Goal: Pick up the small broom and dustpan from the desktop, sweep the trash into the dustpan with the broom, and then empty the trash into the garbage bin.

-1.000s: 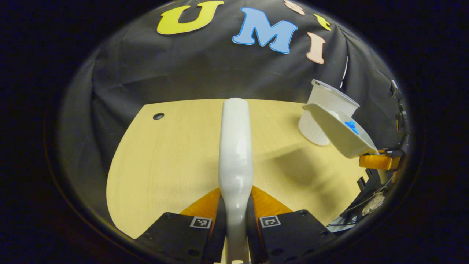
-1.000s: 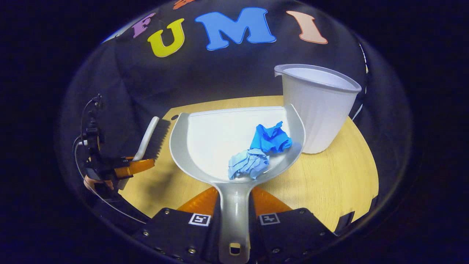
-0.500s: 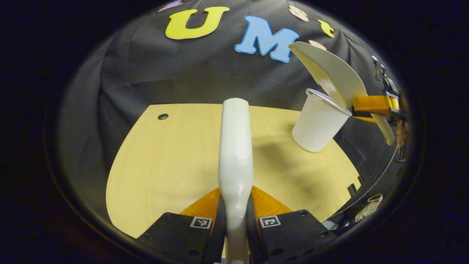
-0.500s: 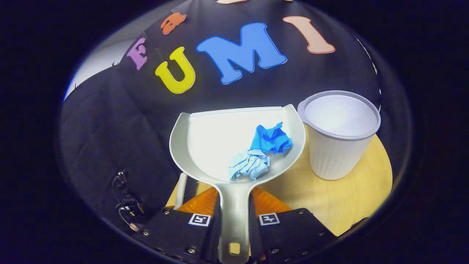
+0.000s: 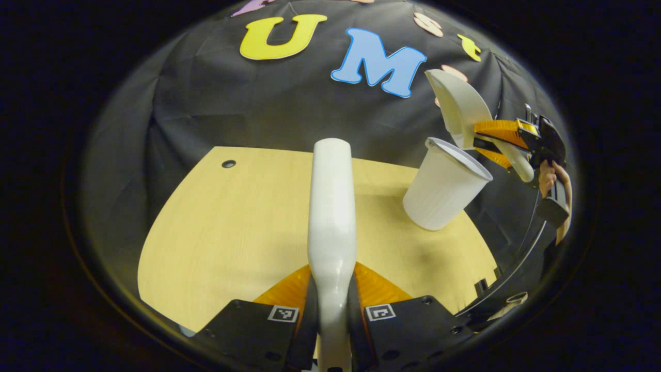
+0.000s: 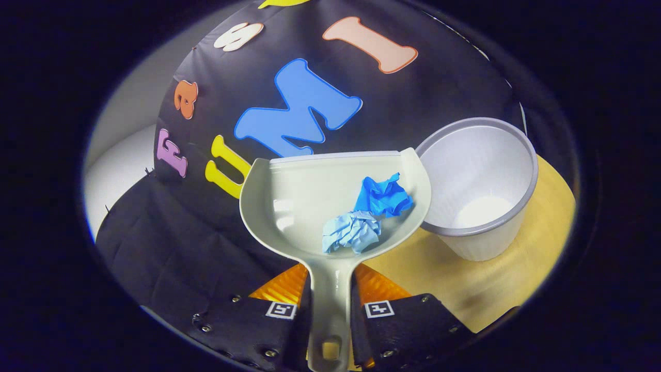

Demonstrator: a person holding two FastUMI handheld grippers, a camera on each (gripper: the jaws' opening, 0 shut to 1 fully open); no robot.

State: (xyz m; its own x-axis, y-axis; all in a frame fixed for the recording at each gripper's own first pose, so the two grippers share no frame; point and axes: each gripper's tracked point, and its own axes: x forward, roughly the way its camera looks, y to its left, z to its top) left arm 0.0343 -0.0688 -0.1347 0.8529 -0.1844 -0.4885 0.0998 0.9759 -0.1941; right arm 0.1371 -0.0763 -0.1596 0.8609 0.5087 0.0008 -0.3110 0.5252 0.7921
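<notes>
My left gripper (image 5: pixel 331 305) is shut on the white broom handle (image 5: pixel 331 206), which points forward over the wooden desktop (image 5: pixel 232 222). My right gripper (image 6: pixel 330 305) is shut on the handle of the pale grey dustpan (image 6: pixel 304 201). Inside the pan lie a dark blue paper wad (image 6: pixel 383 195) and a light blue paper wad (image 6: pixel 351 231). The pan is raised and rolled, its right edge beside the rim of the white garbage bin (image 6: pixel 477 191), which looks empty. In the left gripper view the dustpan (image 5: pixel 458 106) hangs tilted above the bin (image 5: pixel 444 183), held by the right gripper (image 5: pixel 503 139).
A small dark hole (image 5: pixel 228 164) marks the desktop's far left. A hand (image 5: pixel 552 178) grips the far tool at the right edge. The bin stands near the desk's right rim, close to the black cloth wall.
The dustpan has risen and rolled toward the bin, whose inside now faces the right gripper view. Both wads stay in the pan. The broom has barely moved.
</notes>
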